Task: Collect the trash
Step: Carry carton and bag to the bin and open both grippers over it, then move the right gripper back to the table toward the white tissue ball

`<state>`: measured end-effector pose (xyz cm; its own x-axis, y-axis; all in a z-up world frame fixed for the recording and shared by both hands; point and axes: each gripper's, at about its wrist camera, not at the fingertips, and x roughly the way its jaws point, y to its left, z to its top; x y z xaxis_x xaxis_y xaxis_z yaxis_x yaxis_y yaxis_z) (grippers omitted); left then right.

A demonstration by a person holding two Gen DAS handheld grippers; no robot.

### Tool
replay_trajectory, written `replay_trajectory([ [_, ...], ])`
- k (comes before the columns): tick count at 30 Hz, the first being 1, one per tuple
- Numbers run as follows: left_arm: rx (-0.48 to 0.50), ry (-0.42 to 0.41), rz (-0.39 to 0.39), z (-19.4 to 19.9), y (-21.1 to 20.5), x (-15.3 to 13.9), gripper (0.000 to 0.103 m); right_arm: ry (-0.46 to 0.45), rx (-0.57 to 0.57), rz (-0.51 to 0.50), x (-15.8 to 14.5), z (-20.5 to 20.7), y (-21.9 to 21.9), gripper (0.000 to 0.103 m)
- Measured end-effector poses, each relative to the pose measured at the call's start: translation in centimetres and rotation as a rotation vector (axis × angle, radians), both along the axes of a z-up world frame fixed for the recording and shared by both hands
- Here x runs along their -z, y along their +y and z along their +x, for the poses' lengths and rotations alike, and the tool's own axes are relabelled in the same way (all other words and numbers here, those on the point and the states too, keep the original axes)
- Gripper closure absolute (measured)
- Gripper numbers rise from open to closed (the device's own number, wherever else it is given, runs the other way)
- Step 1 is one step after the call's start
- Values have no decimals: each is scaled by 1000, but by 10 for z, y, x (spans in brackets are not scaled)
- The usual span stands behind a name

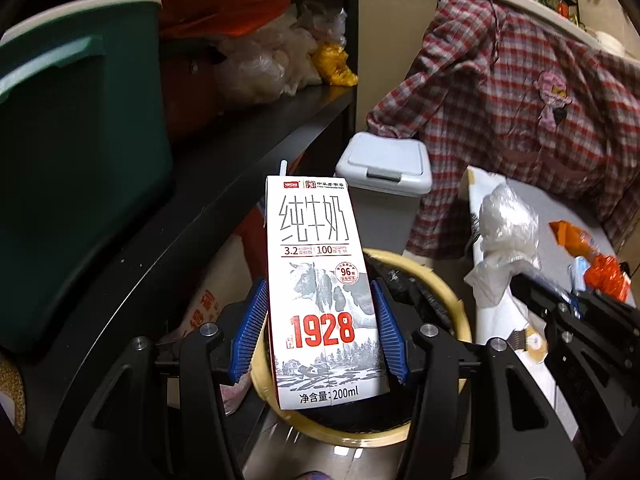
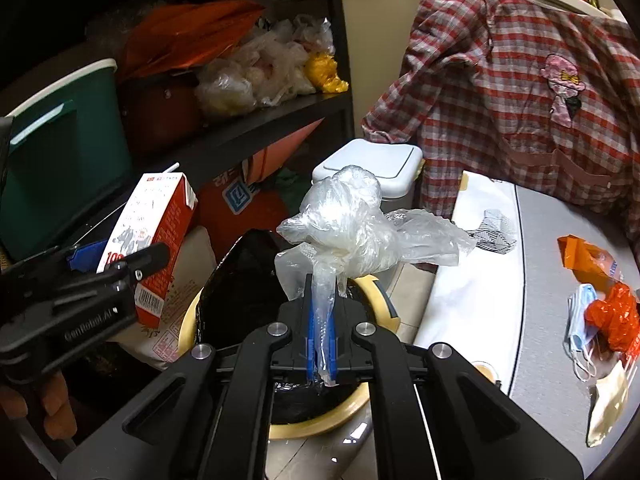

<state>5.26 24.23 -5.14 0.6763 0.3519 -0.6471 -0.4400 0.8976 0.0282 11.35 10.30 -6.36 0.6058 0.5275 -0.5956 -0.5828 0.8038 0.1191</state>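
My left gripper (image 1: 320, 332) is shut on a white milk carton (image 1: 320, 288) printed "1928", blue pads pressing both its sides. The carton hangs over a yellow-rimmed bin (image 1: 448, 292) lined with a black bag. In the right wrist view the same carton (image 2: 152, 236) and the left gripper (image 2: 116, 264) sit at the left. My right gripper (image 2: 320, 332) is shut on a crumpled clear plastic bag (image 2: 348, 224), held above the bin (image 2: 384, 300). The right gripper (image 1: 552, 300) and its bag (image 1: 504, 232) also show at the right of the left wrist view.
A grey table (image 2: 536, 280) at the right holds an orange wrapper (image 2: 588, 256), a blue face mask (image 2: 580, 320), a red bag (image 2: 612, 316). A white lidded bin (image 2: 372, 164) stands behind. A plaid shirt (image 2: 500, 92) hangs at right. A black shelf (image 2: 256, 124) with a green tub (image 2: 68, 152) stands left.
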Motion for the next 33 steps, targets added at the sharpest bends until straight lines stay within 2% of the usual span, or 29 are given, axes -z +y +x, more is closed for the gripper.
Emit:
replay_trajectory([
  [6, -8, 36, -10, 3, 10, 7, 50, 32, 0, -9, 7, 8, 14, 95],
  [8, -18, 43, 2, 3, 11, 8, 46, 43, -9, -12, 9, 9, 19, 93],
  [10, -35, 36, 19, 4, 12, 7, 13, 50, -25, -23, 10, 9, 23, 79],
  [11, -53, 24, 41, 2, 11, 5, 10, 44, -23, -26, 10, 8, 24, 61],
  [12, -60, 16, 57, 1, 11, 3, 10, 31, -16, -26, 9, 7, 23, 53],
  [15, -62, 25, 59, 2, 14, 4, 9, 0, 4, -33, 6, 5, 21, 49],
  [26, -41, 24, 86, 6, 3, 1, 9, -3, 44, -13, -1, 3, 2, 42],
  [33, -13, -6, 95, 6, -13, -4, 9, -28, 84, 5, -15, -8, -27, 38],
])
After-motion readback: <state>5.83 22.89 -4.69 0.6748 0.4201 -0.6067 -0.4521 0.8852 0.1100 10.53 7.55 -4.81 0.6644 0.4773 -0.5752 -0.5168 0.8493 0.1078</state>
